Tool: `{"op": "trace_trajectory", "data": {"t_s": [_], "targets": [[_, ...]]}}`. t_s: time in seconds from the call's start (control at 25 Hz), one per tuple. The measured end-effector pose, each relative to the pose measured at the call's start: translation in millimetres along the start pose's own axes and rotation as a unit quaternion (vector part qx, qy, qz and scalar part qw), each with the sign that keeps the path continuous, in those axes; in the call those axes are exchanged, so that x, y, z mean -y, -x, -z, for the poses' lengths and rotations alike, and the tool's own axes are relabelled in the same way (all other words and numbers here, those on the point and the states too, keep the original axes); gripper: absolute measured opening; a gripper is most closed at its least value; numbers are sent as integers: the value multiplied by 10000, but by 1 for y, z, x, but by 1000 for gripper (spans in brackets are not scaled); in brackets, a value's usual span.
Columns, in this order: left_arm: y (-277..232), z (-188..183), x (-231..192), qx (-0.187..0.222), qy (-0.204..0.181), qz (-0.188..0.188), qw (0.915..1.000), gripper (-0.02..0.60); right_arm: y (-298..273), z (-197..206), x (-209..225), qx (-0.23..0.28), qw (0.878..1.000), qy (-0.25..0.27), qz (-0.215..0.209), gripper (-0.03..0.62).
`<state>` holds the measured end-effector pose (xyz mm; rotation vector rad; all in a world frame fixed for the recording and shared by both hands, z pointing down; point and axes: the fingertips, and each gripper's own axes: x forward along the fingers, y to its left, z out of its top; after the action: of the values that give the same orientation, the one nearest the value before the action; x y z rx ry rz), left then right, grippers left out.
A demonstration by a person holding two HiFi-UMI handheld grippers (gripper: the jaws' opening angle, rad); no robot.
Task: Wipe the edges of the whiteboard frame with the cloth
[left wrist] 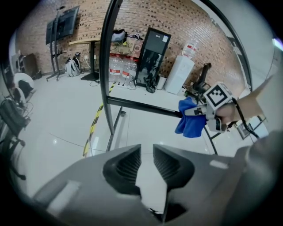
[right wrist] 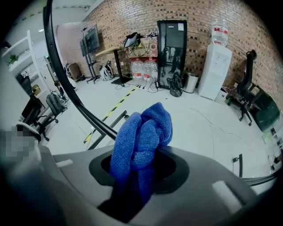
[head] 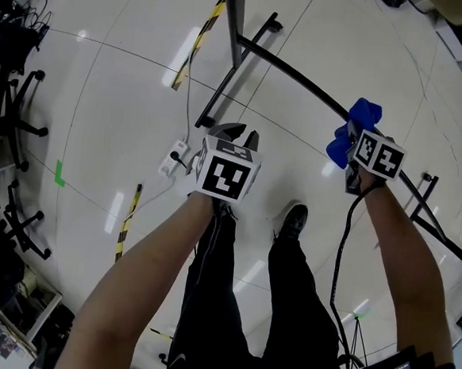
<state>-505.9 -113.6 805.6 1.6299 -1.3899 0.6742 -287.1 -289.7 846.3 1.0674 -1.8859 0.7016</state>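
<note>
At the whiteboard frame (head: 303, 79), fingers of the right gripper (left wrist: 199, 112) clamp the blue cloth (right wrist: 140, 141); nearby, the left gripper (left wrist: 147, 165) has fingers closed, empty.

Office, brick wall (right wrist: 132, 20), water cooler (right wrist: 214, 73), swivel chairs (right wrist: 252, 99)

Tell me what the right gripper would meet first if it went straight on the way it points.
Probably the black frame bar: the blue cloth clamped in the right gripper leads, and the bar runs right behind it. Whether they already touch is unclear; beyond lies floor.
</note>
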Motion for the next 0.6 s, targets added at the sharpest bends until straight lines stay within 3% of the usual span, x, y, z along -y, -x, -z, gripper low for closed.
{"op": "trace_trajectory", "data": {"t_s": [0.6], "targets": [[19, 18, -50, 145, 465, -218, 9986, 83, -19, -26, -35, -104, 9993, 365, 6, 149]]}}
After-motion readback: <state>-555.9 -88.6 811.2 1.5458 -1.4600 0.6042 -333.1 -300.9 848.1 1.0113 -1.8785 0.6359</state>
